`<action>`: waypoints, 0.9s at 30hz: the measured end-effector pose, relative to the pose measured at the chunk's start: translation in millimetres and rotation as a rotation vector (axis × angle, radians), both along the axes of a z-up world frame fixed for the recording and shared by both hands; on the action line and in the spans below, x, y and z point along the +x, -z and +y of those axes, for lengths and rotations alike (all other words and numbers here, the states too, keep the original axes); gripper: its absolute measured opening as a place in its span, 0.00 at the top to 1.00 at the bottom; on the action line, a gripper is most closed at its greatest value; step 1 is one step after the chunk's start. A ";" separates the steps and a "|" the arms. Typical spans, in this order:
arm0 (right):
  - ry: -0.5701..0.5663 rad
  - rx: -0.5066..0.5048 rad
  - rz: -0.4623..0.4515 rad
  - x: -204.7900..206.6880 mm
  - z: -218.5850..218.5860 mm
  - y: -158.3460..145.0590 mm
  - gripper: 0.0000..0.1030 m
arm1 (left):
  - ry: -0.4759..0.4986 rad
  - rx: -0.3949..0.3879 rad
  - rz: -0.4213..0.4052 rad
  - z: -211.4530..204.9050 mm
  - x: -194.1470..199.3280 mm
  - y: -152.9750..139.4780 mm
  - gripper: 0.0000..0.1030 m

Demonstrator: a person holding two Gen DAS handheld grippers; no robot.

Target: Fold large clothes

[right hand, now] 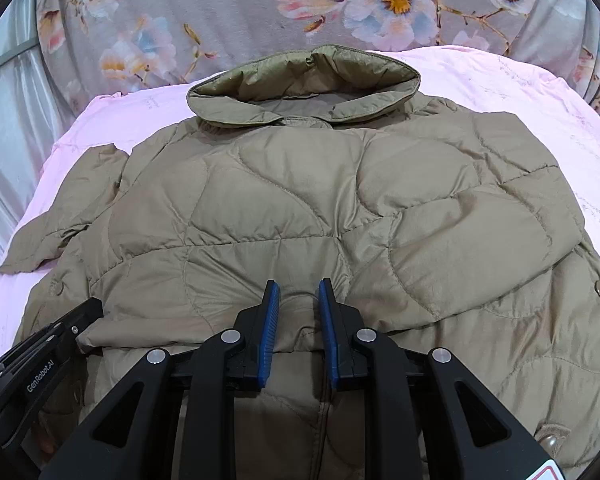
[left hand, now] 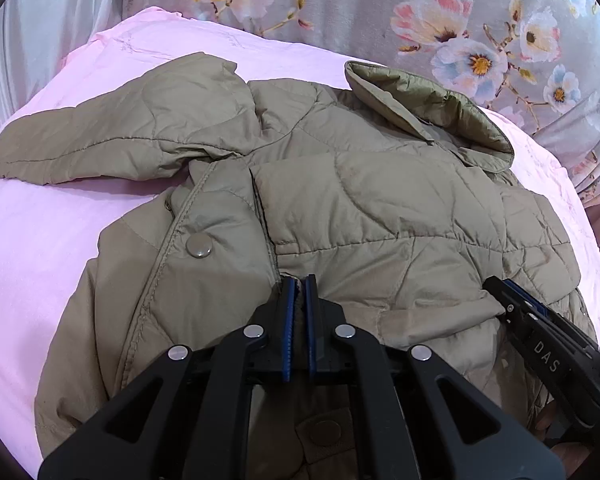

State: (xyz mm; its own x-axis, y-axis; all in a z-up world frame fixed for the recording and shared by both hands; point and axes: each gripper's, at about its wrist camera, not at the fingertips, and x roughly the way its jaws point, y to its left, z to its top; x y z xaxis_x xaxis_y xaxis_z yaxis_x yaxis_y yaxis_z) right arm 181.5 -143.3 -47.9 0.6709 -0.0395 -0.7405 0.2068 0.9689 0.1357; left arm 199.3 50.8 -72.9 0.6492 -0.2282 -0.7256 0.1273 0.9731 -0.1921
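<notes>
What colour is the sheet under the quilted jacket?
Pale pink sheet, best in the left wrist view.

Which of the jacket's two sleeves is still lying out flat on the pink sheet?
The left-hand sleeve of the jacket: it stretches sideways onto the pink sheet. The other sleeve lies folded across the jacket's body.

A khaki-olive quilted puffer jacket (right hand: 300,200) lies spread over a pink surface, collar end farthest from both cameras. Its padded panels are stitched in curved, wavy seams. The wide collar (right hand: 304,84) stands open, showing a slightly greener, shinier lining. One sleeve (left hand: 112,140) stretches flat to the left, its cuff near the surface's edge. A round metal snap button (left hand: 199,246) sits on the front placket, and a folded-over quilted panel lies across the body, its lower hem bunched and lifted.
</notes>
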 end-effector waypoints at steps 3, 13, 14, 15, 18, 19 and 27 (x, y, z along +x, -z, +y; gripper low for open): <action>-0.001 -0.002 0.000 -0.4 0.3 -0.4 0.82 | -0.005 -0.013 0.001 4.0 -2.6 -3.3 0.96; -0.005 -0.028 0.006 -0.6 2.8 -0.8 0.81 | -0.227 -0.040 -0.054 89.5 -12.8 -57.3 0.48; -0.005 -0.030 0.006 -0.6 3.2 -1.0 0.81 | -0.256 -0.036 -0.056 104.0 -8.7 -61.3 0.46; -0.006 -0.030 0.006 -0.2 3.1 -1.2 0.81 | -0.299 -0.026 -0.059 123.0 -1.9 -65.3 0.45; -0.004 -0.030 0.006 0.0 3.7 -0.9 0.81 | -0.408 -0.009 -0.025 174.3 23.3 -65.8 0.43; -0.004 -0.031 0.006 -0.1 3.7 -0.9 0.81 | -0.445 -0.028 0.003 194.5 34.2 -62.2 0.43; -0.004 -0.039 0.008 -0.2 4.7 -1.5 0.80 | -0.661 -0.314 0.158 298.9 83.6 -14.4 0.43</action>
